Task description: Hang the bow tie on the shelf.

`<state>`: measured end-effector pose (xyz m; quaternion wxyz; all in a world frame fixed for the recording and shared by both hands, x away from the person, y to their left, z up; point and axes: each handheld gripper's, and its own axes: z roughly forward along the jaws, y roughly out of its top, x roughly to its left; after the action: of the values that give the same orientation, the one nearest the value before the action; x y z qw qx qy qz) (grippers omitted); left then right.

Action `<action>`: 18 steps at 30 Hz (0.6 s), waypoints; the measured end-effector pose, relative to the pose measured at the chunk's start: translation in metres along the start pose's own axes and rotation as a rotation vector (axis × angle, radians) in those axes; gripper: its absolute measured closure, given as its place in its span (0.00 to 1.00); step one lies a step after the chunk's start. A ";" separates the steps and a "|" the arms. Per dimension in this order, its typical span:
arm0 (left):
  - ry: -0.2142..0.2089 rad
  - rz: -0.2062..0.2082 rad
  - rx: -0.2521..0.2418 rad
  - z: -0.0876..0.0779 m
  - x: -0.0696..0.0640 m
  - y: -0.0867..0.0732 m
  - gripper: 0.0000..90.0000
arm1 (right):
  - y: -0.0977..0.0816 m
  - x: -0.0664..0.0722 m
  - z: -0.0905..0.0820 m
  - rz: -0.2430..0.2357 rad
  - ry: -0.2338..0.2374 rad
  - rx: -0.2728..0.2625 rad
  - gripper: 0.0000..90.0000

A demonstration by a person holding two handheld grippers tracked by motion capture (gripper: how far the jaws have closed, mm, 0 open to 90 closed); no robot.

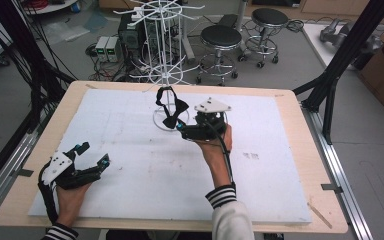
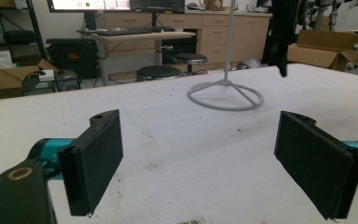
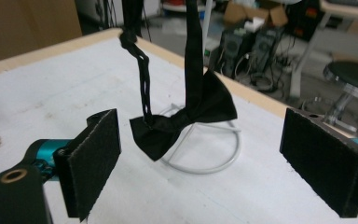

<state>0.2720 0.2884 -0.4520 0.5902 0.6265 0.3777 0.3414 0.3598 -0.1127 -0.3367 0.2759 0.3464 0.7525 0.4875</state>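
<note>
Bow tie: a black bow tie (image 1: 174,113) hangs from the white wire display rack (image 1: 166,30) by its neck strap (image 1: 163,93), above the rack's ring base (image 1: 160,119).
Long axis of the bow: in the right gripper view the bow (image 3: 184,122) is tilted, with its long axis going from the lower left wing up to the upper right wing; the strap (image 3: 193,51) goes almost straight up from the knot.
Where it is: over the far middle part of the surface (image 1: 130,165), well apart from the left tongs.
Right tongs: the right tongs (image 1: 186,129) are held in the right hand (image 1: 215,147), just beside the bow tie and pointing at it. The jaws are spread wide and nothing is between the pads. In the right gripper view the bow is seen between the two pads (image 3: 93,156), but farther away and not touching them.
Left tongs: the left tongs (image 1: 93,154) are in the left hand (image 1: 70,192), near the front left corner of the surface. The jaws are spread wide and hold nothing. They point toward the rack, and its ring base (image 2: 225,96) is seen ahead in the left gripper view.
Surface: a white sheet on a wooden board, with some small dark spots.
Behind: two black stools (image 1: 221,37) and computer cases (image 1: 130,32) stand on the floor beyond the far edge.
</note>
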 end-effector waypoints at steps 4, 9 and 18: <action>0.000 0.009 0.004 0.000 -0.001 0.000 0.17 | -0.013 -0.004 -0.026 0.010 -0.014 -0.061 0.11; 0.003 0.012 0.004 0.000 -0.001 0.000 0.17 | -0.030 -0.010 -0.050 0.018 -0.040 -0.096 0.11; 0.003 0.013 0.002 0.000 -0.001 0.000 0.17 | -0.057 -0.020 -0.085 0.055 -0.052 -0.176 0.11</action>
<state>0.2714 0.2876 -0.4520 0.5868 0.6290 0.3748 0.3458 0.2940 -0.1907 -0.3561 0.3113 0.3541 0.6894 0.5500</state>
